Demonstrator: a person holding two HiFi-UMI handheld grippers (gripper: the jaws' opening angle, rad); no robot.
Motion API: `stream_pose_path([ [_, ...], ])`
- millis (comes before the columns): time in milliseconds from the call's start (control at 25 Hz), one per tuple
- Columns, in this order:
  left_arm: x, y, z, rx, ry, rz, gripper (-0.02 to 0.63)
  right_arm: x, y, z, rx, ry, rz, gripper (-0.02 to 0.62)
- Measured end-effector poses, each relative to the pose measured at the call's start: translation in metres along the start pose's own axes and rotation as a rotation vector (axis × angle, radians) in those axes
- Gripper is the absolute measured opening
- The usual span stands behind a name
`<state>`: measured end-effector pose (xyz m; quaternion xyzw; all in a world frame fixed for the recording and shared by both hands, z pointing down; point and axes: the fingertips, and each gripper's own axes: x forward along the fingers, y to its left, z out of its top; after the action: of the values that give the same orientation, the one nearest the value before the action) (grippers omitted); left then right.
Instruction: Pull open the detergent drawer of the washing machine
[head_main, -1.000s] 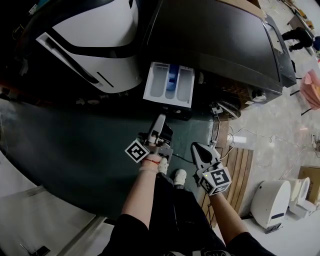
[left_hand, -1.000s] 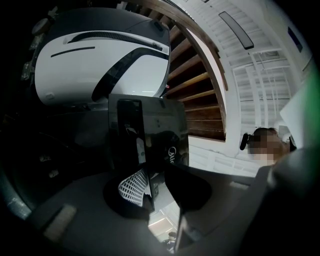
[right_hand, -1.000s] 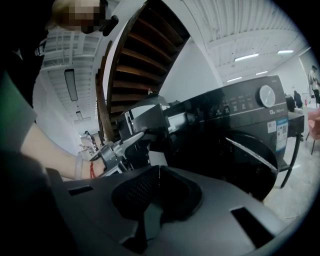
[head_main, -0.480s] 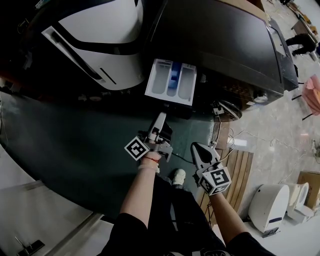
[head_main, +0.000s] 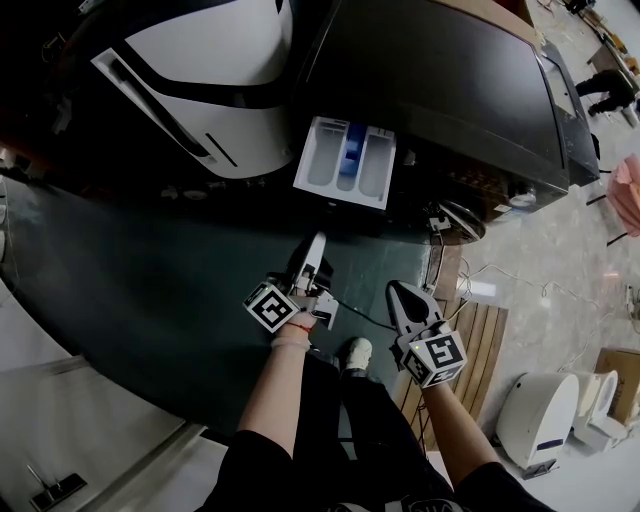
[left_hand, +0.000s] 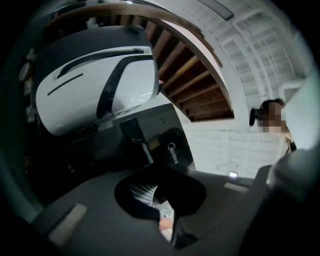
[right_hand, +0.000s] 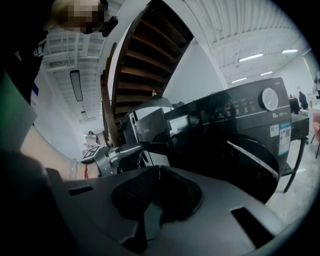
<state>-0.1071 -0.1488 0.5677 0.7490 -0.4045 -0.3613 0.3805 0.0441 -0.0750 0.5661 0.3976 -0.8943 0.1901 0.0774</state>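
Nearest, low over the dark floor (head_main: 150, 290): right gripper (head_main: 394, 290), jaws pressed together on nothing. A little ahead and to its left: left gripper (head_main: 318, 242), jaws just drawn shut (nothing between them either), tips apart from the machine. Beyond: detergent drawer (head_main: 345, 158) pulled out of the black washing machine (head_main: 450, 90), pale compartments showing, blue insert in the middle.

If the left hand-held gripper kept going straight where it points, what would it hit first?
Probably the pulled-out drawer of the washing machine, or the front below it; depth is unclear.
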Motion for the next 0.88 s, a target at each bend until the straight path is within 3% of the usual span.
stream_pose_path([
  [200,-0.007,-0.014,0.009,0.172,0.099,0.064,0.009,-0.004,0.001,0.019,-0.029,-0.017,0.001,0.012],
  [600,-0.016,-0.054,0.051,0.485,0.185,0.194,0.009,-0.015,0.008,0.076,-0.091,-0.071,0.01,0.012],
  [880,-0.028,-0.09,0.071,0.583,0.194,0.221,0.009,-0.033,0.02,0.105,-0.103,-0.101,0.015,0.011],
])
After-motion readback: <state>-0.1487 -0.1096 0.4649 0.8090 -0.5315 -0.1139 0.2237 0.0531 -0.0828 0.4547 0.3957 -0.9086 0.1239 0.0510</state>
